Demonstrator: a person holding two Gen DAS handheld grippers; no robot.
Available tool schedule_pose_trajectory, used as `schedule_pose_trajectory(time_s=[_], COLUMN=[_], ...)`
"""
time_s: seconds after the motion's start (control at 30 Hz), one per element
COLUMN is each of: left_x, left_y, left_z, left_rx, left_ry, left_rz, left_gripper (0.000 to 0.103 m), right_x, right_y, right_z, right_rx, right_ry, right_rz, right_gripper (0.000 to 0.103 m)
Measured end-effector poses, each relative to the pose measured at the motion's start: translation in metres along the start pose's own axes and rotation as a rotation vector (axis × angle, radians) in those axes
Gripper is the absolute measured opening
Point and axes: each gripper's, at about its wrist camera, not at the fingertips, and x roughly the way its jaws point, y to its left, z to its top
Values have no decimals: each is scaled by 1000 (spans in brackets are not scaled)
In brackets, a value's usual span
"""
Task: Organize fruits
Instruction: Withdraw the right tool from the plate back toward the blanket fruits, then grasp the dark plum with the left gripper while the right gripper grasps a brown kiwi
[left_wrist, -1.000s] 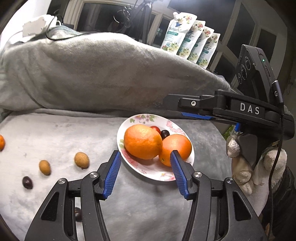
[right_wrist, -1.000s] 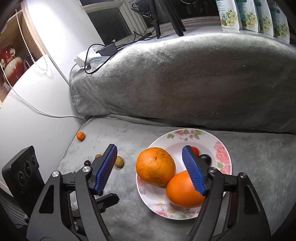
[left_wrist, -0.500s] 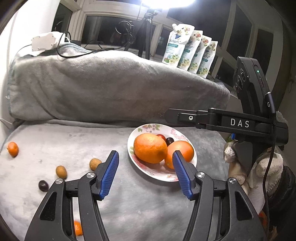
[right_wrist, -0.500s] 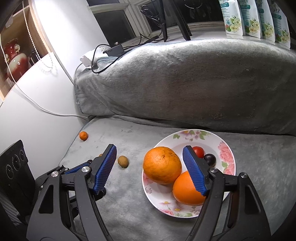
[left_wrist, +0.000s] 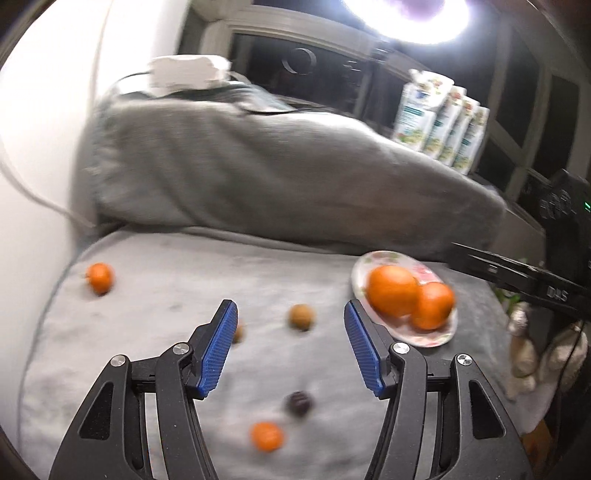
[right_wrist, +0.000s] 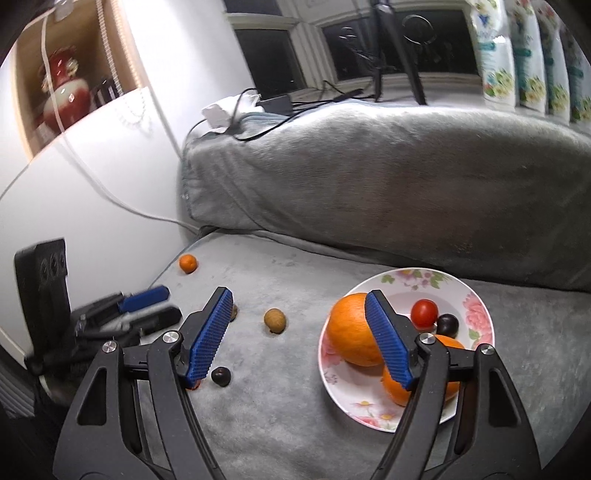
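A flowered plate (right_wrist: 477, 295) on the grey cloth holds two large oranges (right_wrist: 349, 328), a red tomato (right_wrist: 424, 313) and a dark fruit (right_wrist: 447, 324). Loose on the cloth to its left lie a brown fruit (right_wrist: 275, 320), a dark fruit (right_wrist: 221, 376) and a small orange (right_wrist: 187, 263). My right gripper (right_wrist: 298, 295) hangs open and empty above the cloth, its right finger in front of the plate. In the blurred left wrist view my left gripper (left_wrist: 290, 310) is open over the brown fruit (left_wrist: 302, 316), dark fruit (left_wrist: 298, 403) and a small orange (left_wrist: 266, 436), with the plate (left_wrist: 436, 338) to its right.
A rolled grey blanket (right_wrist: 369, 177) rises behind the cloth, with cables and a white adapter (right_wrist: 218, 112) on top. A white wall (right_wrist: 92, 206) closes the left side. Several pouches (right_wrist: 532, 55) stand on the window sill. A gloved hand (left_wrist: 524, 350) holds the right gripper's handle.
My left gripper has swung left, away from the plate and over the loose fruits, and its jaws stand slightly wider. My right gripper has shifted left too, so the plate sits further right.
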Motion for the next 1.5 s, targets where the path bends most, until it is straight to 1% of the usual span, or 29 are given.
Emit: schedule_pose_trajectory(time_s=[0.07,0.1,0.13,0.2,0.5,0.63,0.77,0.8,0.87,0.9,1.03,1.07,1.33,1.5], left_x=[-4,-5,-7,-10,-12,-10,-6,-4,2,4,13,15,34,45], left_y=[17,24,30,44,80,92,99,99,98,98,92,90,77,75], left_z=[-4,-6,-8,-14,-37,-40,-41,-42,-43,-44,-46,-46,-46,-46], left_rx=[-23,-34,-44,-62,-127,-145,-154,-153,-145,-141,-121,-113,-61,-34], left_ry=[7,11,13,19,62,68,75,78,93,97,119,124,165,189], left_rz=[25,37,51,71,126,141,136,133,114,109,79,74,47,49], left_gripper=[60,60,60,60,60,60,59,58,50,50,42,42,37,33], right_x=[2,3,5,9,35,49,63,66,73,77,95,100,144,169], right_y=[8,11,14,21,49,59,65,66,70,72,79,80,87,87], right_z=[-3,-5,-7,-11,-28,-31,-33,-33,-33,-33,-28,-26,-18,-16], right_rx=[-27,-36,-46,-70,-171,-209,-224,-225,-230,-234,-243,-243,-204,-170], right_ry=[7,13,21,32,92,113,142,147,157,161,187,193,278,330], right_rz=[-6,-4,1,8,14,10,16,17,23,26,45,51,98,114], right_gripper=[77,79,83,86,86,86,86,86,86,85,79,78,57,51])
